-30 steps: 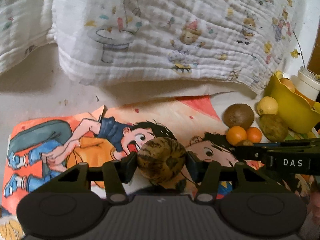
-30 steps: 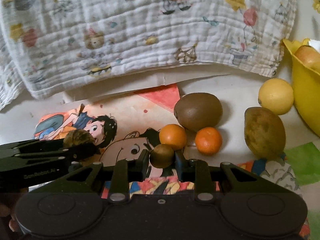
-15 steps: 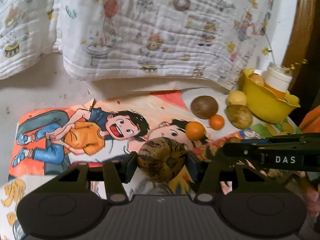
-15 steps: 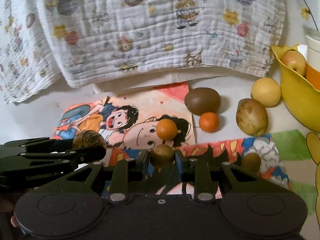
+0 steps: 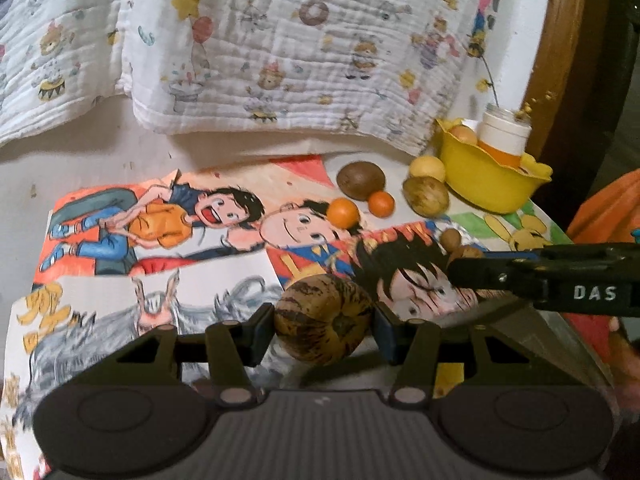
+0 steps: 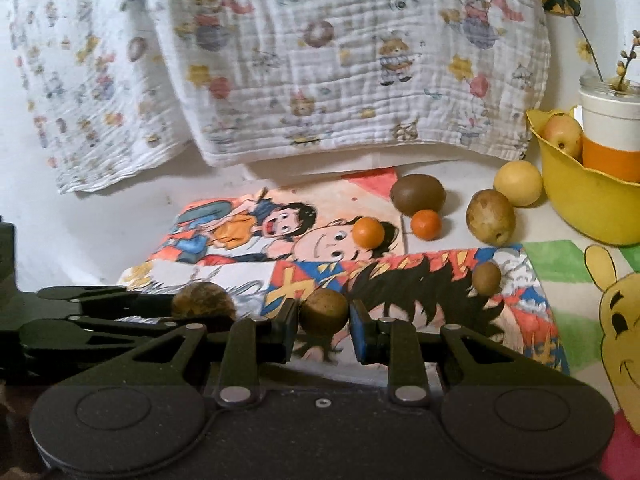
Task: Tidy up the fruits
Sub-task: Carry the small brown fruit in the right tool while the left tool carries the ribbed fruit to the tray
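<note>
My left gripper (image 5: pixel 325 322) is shut on a brown striped fruit (image 5: pixel 324 318), held above the cartoon mat (image 5: pixel 160 216). My right gripper (image 6: pixel 323 316) is shut on a small brown round fruit (image 6: pixel 323 311); in the left wrist view it reaches in from the right as a black bar (image 5: pixel 552 276). The left gripper (image 6: pixel 120 312) with its fruit (image 6: pixel 202 300) shows at the left of the right wrist view. On the table lie a kiwi (image 6: pixel 417 193), two small oranges (image 6: pixel 368 232) (image 6: pixel 426 224), a brownish pear (image 6: pixel 490 217), a yellow fruit (image 6: pixel 518 183) and another small brown fruit (image 6: pixel 486 278).
A yellow bowl (image 6: pixel 592 208) at the far right holds an apple (image 6: pixel 563 134) and a white-and-orange jar (image 6: pixel 610 136) with twigs. A patterned white blanket (image 6: pixel 320 60) hangs along the back. A bear-print mat (image 6: pixel 616 320) lies at the right. An orange sleeve (image 5: pixel 604 212) shows at the right edge.
Both grippers have pulled back and risen with their fruits still held. The loose fruits and the yellow bowl now look smaller and farther, and more of the mat is in view.
</note>
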`<act>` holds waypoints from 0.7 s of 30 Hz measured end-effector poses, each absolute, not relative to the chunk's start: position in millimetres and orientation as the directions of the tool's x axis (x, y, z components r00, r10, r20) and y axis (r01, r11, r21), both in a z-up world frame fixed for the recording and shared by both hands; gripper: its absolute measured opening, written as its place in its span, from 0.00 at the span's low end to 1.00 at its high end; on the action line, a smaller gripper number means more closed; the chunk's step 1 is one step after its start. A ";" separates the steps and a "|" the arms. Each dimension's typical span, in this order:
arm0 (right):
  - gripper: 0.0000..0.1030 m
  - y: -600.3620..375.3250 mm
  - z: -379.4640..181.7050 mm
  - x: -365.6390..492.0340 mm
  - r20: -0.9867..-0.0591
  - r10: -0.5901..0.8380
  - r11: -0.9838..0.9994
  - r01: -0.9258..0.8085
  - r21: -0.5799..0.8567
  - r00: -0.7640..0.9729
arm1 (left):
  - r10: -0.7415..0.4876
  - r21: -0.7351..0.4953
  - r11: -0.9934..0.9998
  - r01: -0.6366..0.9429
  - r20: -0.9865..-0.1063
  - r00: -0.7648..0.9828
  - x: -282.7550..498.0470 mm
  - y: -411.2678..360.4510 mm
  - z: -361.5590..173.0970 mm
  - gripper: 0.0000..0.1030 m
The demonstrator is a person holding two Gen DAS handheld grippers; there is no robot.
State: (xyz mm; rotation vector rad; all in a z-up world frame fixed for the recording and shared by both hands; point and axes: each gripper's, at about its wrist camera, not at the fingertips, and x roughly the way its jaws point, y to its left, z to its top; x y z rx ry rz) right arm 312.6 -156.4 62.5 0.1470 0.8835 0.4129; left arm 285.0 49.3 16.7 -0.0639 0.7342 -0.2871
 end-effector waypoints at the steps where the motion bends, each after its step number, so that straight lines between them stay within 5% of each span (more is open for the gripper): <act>1: 0.29 -156.9 65.0 307.5 -0.716 0.415 0.908 -0.297 0.295 0.562 | -0.281 -0.158 0.959 0.236 -0.653 0.703 280.9 48.2 15.9 0.55; 21: 0.29 -144.4 57.6 211.4 -0.768 0.446 0.870 -0.425 0.251 0.459 | -0.300 -0.142 0.946 0.292 -0.727 0.618 231.7 39.7 5.8 0.55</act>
